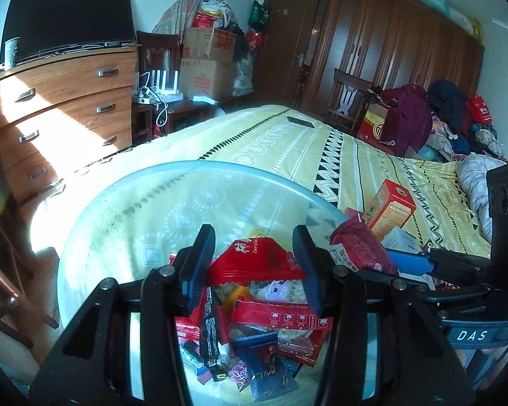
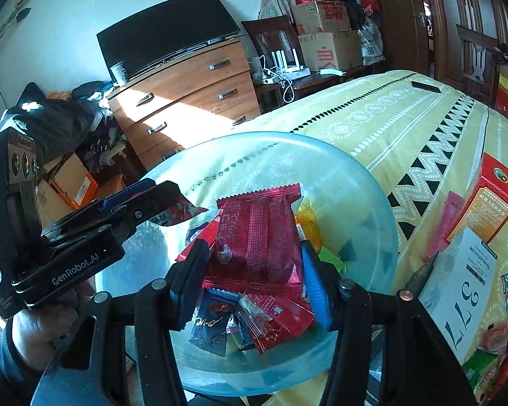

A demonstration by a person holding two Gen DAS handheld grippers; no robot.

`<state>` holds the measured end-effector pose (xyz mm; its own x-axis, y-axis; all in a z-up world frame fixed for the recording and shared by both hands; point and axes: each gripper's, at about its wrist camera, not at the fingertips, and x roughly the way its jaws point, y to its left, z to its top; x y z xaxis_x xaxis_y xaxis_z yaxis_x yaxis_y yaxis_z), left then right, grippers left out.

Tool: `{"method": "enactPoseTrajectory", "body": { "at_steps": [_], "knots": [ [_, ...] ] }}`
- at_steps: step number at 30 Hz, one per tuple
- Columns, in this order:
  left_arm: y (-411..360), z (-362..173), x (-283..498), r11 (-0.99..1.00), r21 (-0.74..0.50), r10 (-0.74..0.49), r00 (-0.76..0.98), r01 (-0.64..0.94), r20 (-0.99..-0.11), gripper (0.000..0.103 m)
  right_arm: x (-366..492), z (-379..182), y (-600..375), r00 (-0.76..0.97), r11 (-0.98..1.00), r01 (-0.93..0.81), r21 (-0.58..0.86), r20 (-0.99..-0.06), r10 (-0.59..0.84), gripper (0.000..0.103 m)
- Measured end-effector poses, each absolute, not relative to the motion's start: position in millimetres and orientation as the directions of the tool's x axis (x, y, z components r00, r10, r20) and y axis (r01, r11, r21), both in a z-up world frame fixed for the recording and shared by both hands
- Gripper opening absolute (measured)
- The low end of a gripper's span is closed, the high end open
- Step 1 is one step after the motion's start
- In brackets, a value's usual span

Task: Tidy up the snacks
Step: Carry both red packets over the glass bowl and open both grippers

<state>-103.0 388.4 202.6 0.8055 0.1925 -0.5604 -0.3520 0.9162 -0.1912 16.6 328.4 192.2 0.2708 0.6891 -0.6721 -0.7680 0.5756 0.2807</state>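
**Both hands loaded over the bowl, more boxes waiting on the bed**

Nearest to me, my right gripper (image 2: 254, 277) is clamped on a dark red foil snack packet (image 2: 260, 237), the two pads pressing its sides, and it hangs directly above the clear bowl (image 2: 372, 209). My left gripper (image 1: 254, 264) pinches a bright red packet (image 1: 254, 257) with white lettering; in the right wrist view that packet's corner pokes out of the closed jaws over the bowl's left rim.

Below them the pile of snacks (image 1: 254, 338) already lies in the bowl: red sachets, a dark blue one, a rice cracker, a black stick. I judge the sorting well under way, with these two packets the next to drop.

What is left sits just beside the bowl on the right: an orange-red box (image 2: 484, 203), a white box (image 2: 464, 291) printed with large numerals, and some green and red wrappers at the frame's lower right corner, too cut off to name.

The bowl's rim is low and wide, so both hands have room above it, though the two grippers are close together. Beyond, the yellow patterned bedspread (image 1: 288, 142) is mostly bare, except for a small dark object (image 1: 300, 122) near its far end. The bed's left edge falls off toward the wooden dresser (image 1: 67, 101); clothes (image 1: 423, 115) are heaped at the far right.
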Motion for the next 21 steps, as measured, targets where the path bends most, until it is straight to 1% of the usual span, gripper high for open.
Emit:
{"method": "enactPoseTrajectory", "body": {
  "at_steps": [21],
  "knots": [
    [397.1, 197.7, -102.4, 0.913, -0.202, 0.181, 0.796, -0.354, -0.577, 0.048, 12.5, 186.9, 340.3, 0.255, 0.577, -0.764, 0.29, -0.686, 0.682, 0.058]
  ]
}}
